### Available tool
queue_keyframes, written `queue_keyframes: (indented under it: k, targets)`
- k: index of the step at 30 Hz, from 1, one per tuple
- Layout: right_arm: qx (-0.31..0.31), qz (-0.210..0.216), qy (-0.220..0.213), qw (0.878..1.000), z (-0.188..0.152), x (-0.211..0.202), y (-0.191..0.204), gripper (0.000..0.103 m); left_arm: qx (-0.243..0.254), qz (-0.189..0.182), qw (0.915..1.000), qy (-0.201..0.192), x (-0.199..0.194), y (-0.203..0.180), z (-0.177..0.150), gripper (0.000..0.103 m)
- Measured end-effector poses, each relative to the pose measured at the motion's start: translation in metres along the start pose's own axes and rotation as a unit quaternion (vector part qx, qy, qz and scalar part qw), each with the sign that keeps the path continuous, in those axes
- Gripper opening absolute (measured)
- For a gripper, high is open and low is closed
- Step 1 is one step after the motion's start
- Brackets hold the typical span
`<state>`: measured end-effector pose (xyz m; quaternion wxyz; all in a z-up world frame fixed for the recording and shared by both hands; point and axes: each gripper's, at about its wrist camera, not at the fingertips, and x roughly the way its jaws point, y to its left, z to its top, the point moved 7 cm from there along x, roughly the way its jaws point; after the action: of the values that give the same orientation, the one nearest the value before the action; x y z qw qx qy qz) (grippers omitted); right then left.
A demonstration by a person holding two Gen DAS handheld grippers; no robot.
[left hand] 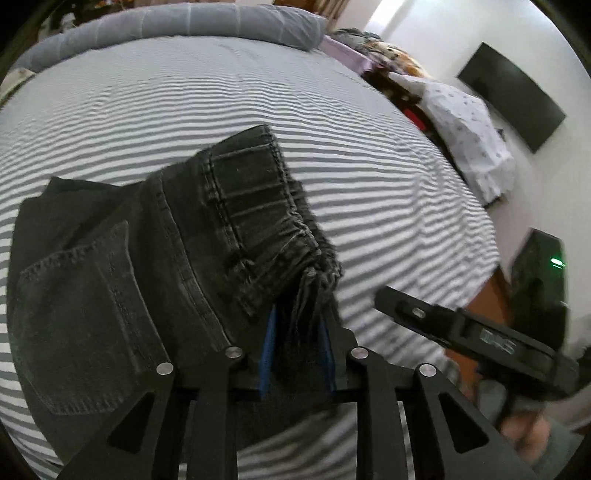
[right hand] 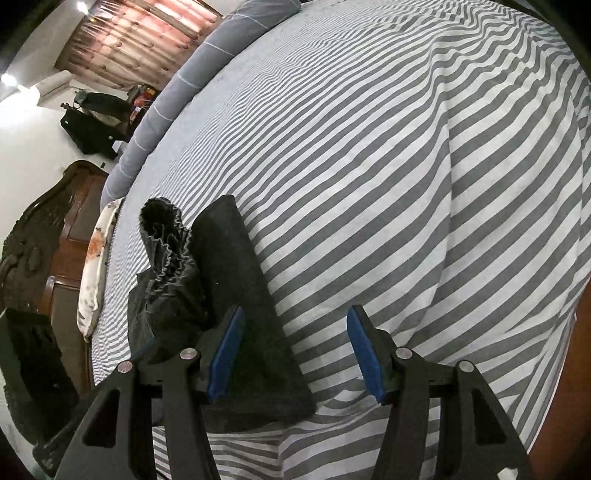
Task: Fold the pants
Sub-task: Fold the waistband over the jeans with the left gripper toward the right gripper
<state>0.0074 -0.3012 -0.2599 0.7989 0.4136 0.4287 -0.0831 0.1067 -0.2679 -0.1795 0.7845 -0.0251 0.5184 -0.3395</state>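
Black denim pants (left hand: 122,266) lie folded on the striped bed sheet (left hand: 369,177), back pocket up and the gathered waistband toward me. My left gripper (left hand: 300,350) is shut on the bunched waistband, with fabric filling the gap between its blue pads. In the right wrist view the pants (right hand: 236,266) lie as a dark folded strip at lower left. My right gripper (right hand: 295,354) is open, low over the sheet. Its left pad is beside the strip's edge, its right pad is over bare sheet, and nothing is pinched. One of the right gripper's fingers (left hand: 417,312) shows at the right of the left wrist view.
A grey bolster (left hand: 177,22) runs along the far side of the bed. A patterned pillow (right hand: 98,258) and a dark wooden headboard (right hand: 44,229) stand at the bed's left end. Clothes and a white patterned cloth (left hand: 469,129) are heaped beside the bed near the wall.
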Motion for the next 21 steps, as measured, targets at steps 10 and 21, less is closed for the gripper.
queue_keyframes:
  k: [10, 21]
  targets:
    - [-0.056, -0.016, -0.014, 0.998, 0.002, -0.011, 0.027, 0.056, 0.026, 0.077, 0.9962, -0.032, -0.065, 0.043, -0.018, 0.027]
    - [-0.175, -0.043, 0.054, 0.982, 0.000, 0.033, 0.100, 0.043, -0.067, 0.191, 0.9789, -0.028, -0.088, 0.160, -0.046, 0.029]
